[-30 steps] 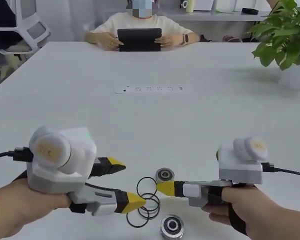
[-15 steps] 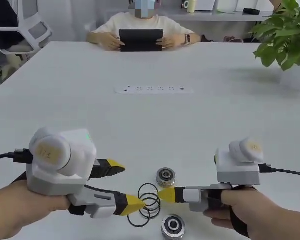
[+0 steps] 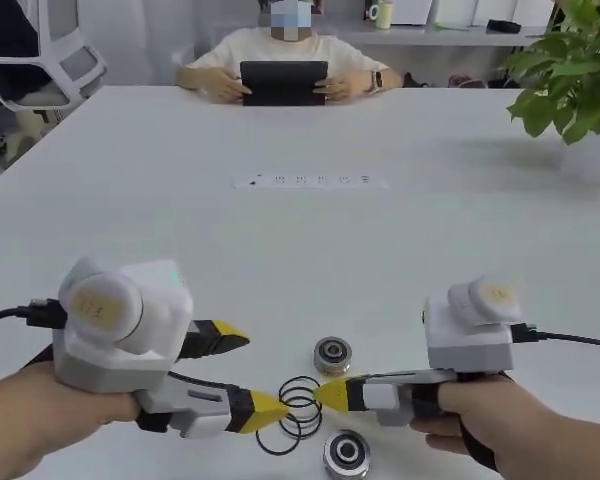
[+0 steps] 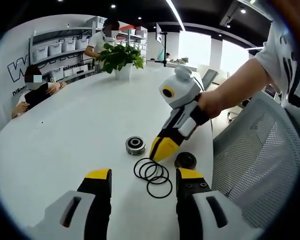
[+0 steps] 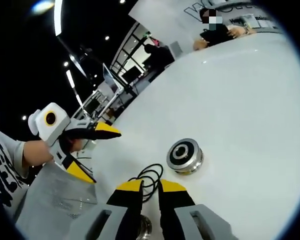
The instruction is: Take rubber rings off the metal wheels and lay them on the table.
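Left tongs (image 3: 255,372) spread wide, empty, yellow tips flanking the ring pile in the left gripper view. Right tongs (image 3: 330,393) pressed almost together, tip at the edge of that pile, facing the left tongs; impossible to tell whether a ring is pinched. White desk (image 3: 300,260) under everything. At its far end, a seated person (image 3: 280,50) behind a dark tablet (image 3: 282,82). Leafy plant (image 3: 565,70) at the far right. White power strip (image 3: 310,181) mid-desk. Close in, two metal wheels: far wheel (image 3: 331,352) just beyond the rings, near wheel (image 3: 346,452) on the person's side of them. Between the wheels, several black rubber rings (image 3: 292,412), loose, overlapping, flat on the desk.
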Motion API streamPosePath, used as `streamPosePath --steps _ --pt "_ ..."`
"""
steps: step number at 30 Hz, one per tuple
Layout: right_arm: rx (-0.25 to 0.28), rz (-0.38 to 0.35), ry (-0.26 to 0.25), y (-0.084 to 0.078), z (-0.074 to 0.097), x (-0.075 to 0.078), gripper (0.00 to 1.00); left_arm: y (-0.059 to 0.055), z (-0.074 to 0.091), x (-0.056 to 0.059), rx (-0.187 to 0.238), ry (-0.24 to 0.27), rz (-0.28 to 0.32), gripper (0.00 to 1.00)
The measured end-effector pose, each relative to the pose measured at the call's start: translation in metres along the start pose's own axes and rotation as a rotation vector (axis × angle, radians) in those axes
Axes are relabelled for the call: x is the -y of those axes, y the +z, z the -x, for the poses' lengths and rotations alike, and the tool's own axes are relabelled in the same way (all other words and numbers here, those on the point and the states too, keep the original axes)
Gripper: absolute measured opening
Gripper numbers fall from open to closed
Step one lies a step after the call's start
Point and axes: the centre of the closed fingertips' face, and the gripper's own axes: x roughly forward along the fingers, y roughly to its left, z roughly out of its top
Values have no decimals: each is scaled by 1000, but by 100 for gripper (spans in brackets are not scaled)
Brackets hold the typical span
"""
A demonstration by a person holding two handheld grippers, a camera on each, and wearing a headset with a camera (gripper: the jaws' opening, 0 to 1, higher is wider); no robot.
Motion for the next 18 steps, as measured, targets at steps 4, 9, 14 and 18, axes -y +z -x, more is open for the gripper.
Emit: streamPosePath --steps 4,9,14,18 --pt "-13 29 -7 -1 1 0 12 -1 1 0 -3 1 -1 49" --pt "-4 44 -6 1 4 -3 14 -1 0 1 -3 0 -1 49" --pt "18 63 -9 7 9 -8 18 1 1 4 1 -3 0 49" --pt "29 85 -13 11 13 -10 19 4 4 5 7 -3 1 49"
